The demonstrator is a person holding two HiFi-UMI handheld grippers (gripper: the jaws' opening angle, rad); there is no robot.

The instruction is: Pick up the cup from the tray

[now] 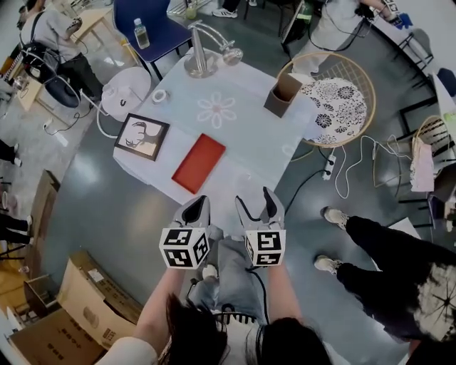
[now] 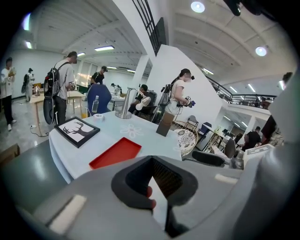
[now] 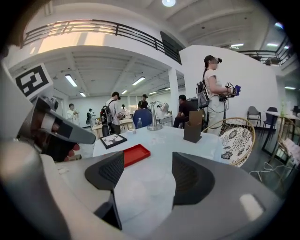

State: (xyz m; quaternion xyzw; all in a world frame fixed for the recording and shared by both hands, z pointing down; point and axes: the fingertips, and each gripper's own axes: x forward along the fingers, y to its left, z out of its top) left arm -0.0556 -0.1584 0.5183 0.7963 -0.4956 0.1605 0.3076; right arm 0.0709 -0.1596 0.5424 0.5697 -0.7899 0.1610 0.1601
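We're in a big open indoor hall run as a lab-style workspace, all of it spread around the white table (image 1: 249, 142). Beyond the table's far side, people with backpacks (image 2: 63, 86) stand at other work tables, and a person (image 3: 213, 89) just behind it wears a harness and holds a device. In the head view, cables and a power strip (image 1: 329, 165) trail over the grey floor right of the table and cardboard boxes (image 1: 92, 299) sit off its near-left, while a railed mezzanine (image 3: 103, 26) and round ceiling lights (image 2: 198, 6) run overhead.
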